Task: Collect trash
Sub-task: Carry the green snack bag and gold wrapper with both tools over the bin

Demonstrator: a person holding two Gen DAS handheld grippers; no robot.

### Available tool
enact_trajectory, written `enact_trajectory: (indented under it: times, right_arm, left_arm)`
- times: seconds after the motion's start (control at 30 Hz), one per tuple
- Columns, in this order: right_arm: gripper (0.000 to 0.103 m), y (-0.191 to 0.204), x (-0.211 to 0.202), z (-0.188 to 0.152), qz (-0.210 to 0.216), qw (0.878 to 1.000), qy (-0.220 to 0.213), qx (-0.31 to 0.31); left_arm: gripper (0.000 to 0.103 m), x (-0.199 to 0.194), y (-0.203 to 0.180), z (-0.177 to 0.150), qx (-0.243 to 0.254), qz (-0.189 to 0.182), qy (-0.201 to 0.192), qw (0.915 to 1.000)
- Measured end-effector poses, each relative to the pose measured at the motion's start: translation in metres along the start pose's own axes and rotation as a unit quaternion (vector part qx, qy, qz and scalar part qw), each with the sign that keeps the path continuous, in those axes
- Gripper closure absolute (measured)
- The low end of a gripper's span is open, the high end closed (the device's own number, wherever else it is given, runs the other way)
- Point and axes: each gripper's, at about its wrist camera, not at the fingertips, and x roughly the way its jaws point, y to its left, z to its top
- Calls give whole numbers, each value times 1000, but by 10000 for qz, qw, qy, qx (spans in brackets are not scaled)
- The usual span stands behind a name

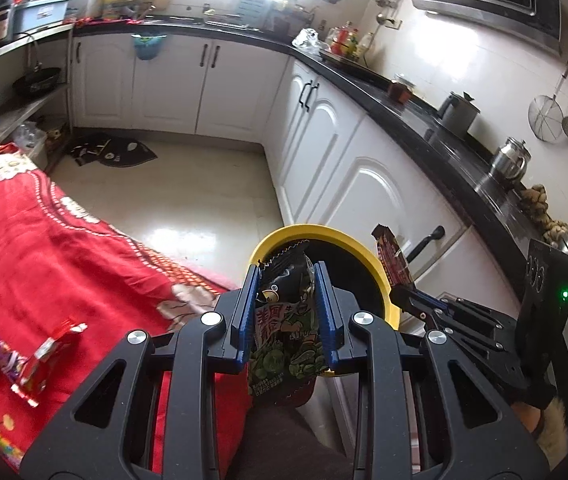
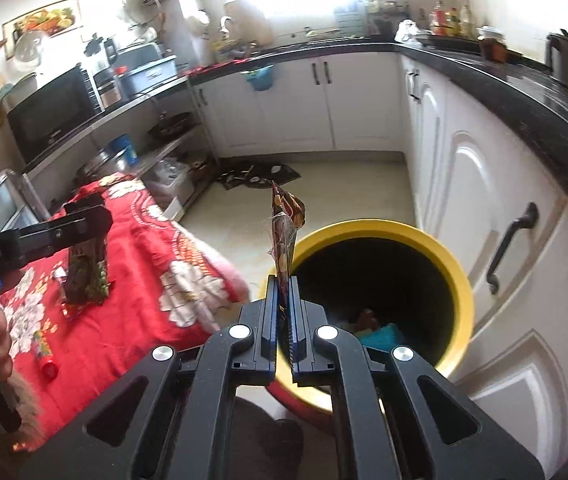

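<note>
Carry-to-bin step. Left claw (image 1: 287, 312) pinches green snack bag (image 1: 284, 344); right claw (image 2: 283, 320) pinches brown wrapper (image 2: 284, 236). Bin (image 2: 460, 280) just ahead; next: centre over mouth, release.

Left gripper (image 1: 287, 280) angles downward, blue pads clamped on a crinkled packet, jaws only slightly apart. Right gripper (image 2: 283, 292) tilts down the same way just beside it, jaws pressed nearly flush, pinching a thin wrapper upright between the fingers.
</note>
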Motion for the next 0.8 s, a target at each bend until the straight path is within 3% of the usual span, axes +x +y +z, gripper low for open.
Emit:
enact_trajectory:
  times: [0.37, 0.8]
  right_arm:
    - [98, -32, 3, -8, -463, 9985, -2, 283]
    - [98, -61, 26, -24, -669, 9954, 216, 649]
  left_arm:
    - [82, 34, -25, 3, 233, -158, 203, 9994]
    - [81, 81, -40, 6, 330, -318, 525, 9976]
